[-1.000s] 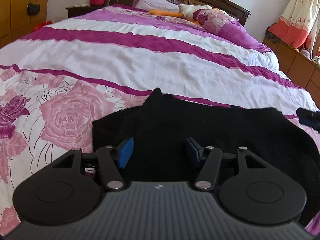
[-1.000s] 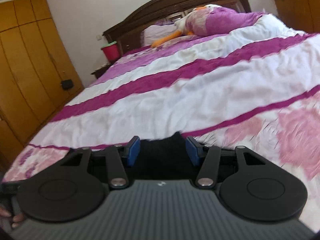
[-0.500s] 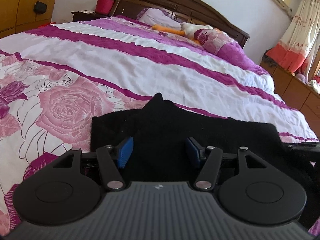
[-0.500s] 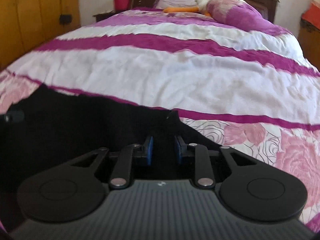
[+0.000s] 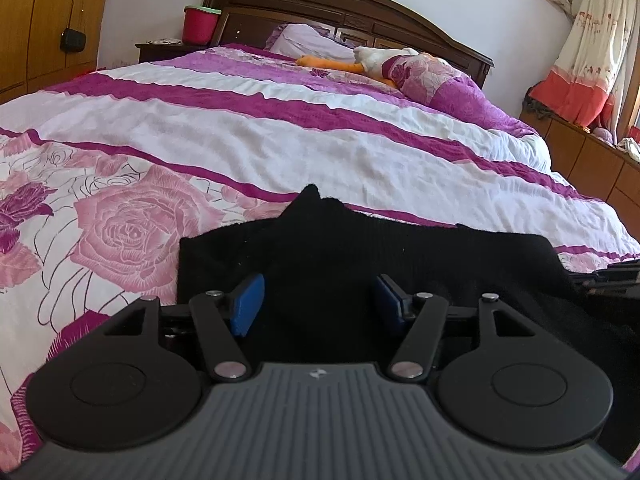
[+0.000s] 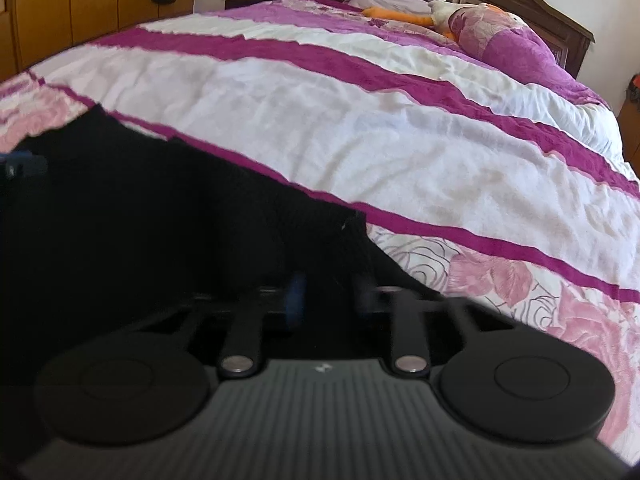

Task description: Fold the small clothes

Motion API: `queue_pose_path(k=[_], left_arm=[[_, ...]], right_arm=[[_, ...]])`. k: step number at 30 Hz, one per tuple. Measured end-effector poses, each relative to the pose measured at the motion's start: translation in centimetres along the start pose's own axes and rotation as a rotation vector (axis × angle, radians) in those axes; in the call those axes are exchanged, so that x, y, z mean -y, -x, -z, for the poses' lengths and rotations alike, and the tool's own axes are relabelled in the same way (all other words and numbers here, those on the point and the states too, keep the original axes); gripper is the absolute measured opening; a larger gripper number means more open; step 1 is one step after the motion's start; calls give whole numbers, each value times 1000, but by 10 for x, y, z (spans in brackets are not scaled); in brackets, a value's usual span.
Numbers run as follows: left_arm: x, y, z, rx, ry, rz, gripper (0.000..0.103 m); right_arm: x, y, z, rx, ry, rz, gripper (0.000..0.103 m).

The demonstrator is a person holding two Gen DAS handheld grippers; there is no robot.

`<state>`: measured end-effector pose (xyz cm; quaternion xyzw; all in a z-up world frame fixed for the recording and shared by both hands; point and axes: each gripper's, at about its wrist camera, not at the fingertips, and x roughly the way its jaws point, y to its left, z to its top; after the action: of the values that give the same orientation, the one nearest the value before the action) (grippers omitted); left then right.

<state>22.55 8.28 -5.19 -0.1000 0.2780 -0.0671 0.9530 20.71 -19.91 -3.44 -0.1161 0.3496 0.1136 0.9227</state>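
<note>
A black knit garment (image 5: 340, 248) lies flat on the flowered bedspread (image 5: 132, 232), with one pointed corner sticking up at its far edge. My left gripper (image 5: 318, 300) hovers low over its near left part. Its blue pads (image 5: 248, 308) stand wide and are still spreading, with cloth below them but nothing pinched. In the right wrist view the garment (image 6: 160, 208) fills the left half. My right gripper (image 6: 328, 296) sits at the garment's right edge, its jaws closing tight on a fold of the black cloth. The other gripper's tip (image 6: 24, 164) shows at the far left.
The bed runs away from me in white and magenta stripes (image 5: 320, 148). At its head are a dark headboard (image 5: 360, 12), a pillow (image 5: 308, 40) and a plush toy (image 5: 384, 56). A red bucket (image 5: 200, 24) stands on the nightstand. Wardrobe at left, wooden cabinets (image 5: 592, 168) and curtain at right.
My right gripper rolled level, dropped onto the garment's right edge and shut its jaws on the cloth. The left gripper stayed put, tipped up slightly and widened a little.
</note>
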Motion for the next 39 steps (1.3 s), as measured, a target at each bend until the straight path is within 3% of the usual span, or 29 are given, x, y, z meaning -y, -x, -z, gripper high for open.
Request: queue_pose_path(k=[2,5,7,9,11,13,16,18,20,22,31,35,39], left_arm=[[0,0,0,0,3,2,67],[0,0,0,1,3,1,67],[0,0,0,1,2,1,67],[0,0,0,1,2,2,67],[-1,0,0,1,4,4,67],[0,0,0,-1,5,2,67],[4,3,-3,-23,-13,-12,67],[8,10,-7,-39,-32,-27,67],[10,19,-10,-52,-25,-35,67],[8,31,-13,-69,3,-35,67],[14,84,-16,-132,27,-71,67],[14,102,-15,-162,66,-57,67],[17,115,-14,-157,64,-62,67]], right_arm=[[5,5,-5,26,-62,-10,10],[30,16,-9,104,-251,-14,7],[46,12,-8,128,-350,46,7],[63,-3,-4,96,-440,96,7],[72,-11,2,73,-516,79,7],[70,-7,3,90,-533,90,8],[65,11,2,126,-533,175,10],[68,28,6,148,-570,187,16],[71,45,12,151,-601,148,51],[70,75,27,197,-617,106,63],[56,129,62,172,-695,24,63],[49,157,78,180,-774,-22,71],[41,163,84,161,-772,-42,73]])
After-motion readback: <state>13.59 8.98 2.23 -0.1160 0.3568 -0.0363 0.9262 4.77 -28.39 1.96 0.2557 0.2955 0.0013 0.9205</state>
